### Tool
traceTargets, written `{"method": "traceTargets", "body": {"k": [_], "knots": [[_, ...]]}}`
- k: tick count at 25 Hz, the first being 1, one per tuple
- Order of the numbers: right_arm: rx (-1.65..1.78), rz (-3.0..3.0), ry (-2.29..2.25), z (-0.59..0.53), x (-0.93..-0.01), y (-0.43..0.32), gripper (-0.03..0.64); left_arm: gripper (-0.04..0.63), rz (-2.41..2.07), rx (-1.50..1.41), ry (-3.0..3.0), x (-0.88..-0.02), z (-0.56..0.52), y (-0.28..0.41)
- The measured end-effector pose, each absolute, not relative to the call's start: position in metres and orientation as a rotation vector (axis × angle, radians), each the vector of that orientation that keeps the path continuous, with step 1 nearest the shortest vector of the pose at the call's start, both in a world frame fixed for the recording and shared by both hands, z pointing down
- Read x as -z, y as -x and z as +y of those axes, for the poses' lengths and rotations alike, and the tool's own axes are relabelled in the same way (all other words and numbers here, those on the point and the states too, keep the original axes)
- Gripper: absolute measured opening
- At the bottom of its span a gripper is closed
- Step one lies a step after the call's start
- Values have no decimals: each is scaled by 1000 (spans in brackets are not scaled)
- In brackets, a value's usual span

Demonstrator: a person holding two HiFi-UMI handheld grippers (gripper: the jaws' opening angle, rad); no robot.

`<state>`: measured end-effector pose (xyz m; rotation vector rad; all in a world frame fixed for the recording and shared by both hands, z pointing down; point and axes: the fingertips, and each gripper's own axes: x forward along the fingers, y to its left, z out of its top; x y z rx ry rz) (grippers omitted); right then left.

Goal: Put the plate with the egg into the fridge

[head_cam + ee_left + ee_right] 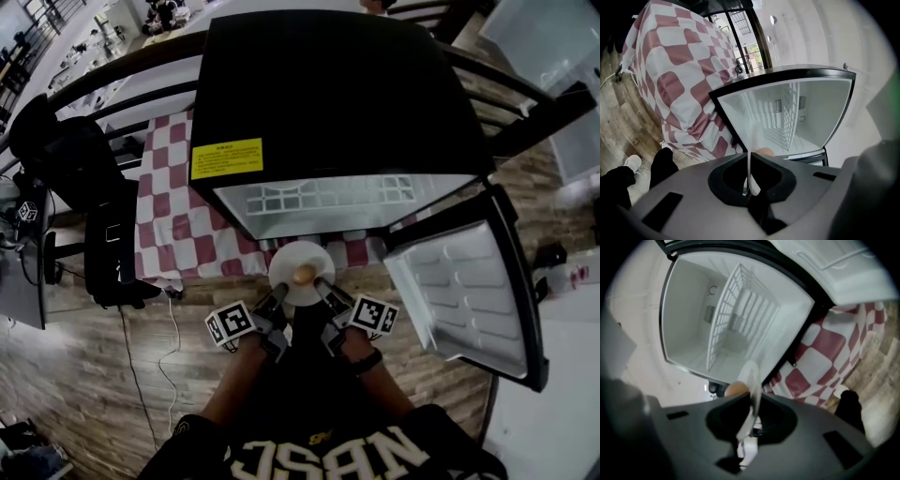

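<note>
Left gripper and right gripper clamp the plate by its near rim. Judged stiff and slick; the loose egg may roll.

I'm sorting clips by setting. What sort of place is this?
Probably a staged test corner in an office or lab, not a home kitchen. A small fridge stands open on top of a checked cloth, and a dark railing behind it seems to overlook a work floor.
</note>
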<state>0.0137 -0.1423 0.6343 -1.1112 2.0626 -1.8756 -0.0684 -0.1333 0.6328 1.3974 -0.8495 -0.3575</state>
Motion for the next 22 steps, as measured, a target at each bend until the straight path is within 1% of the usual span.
{"method": "traceTargets", "body": {"k": [6,22], "knots": [[1873,2063,1103,-172,-660,-14,38,32,-919,392,-1352,-660,-159,70],[1851,1958,1175,-240,-700,-16,38,32,-1013,463,-1296,-699,-220,73]]}}
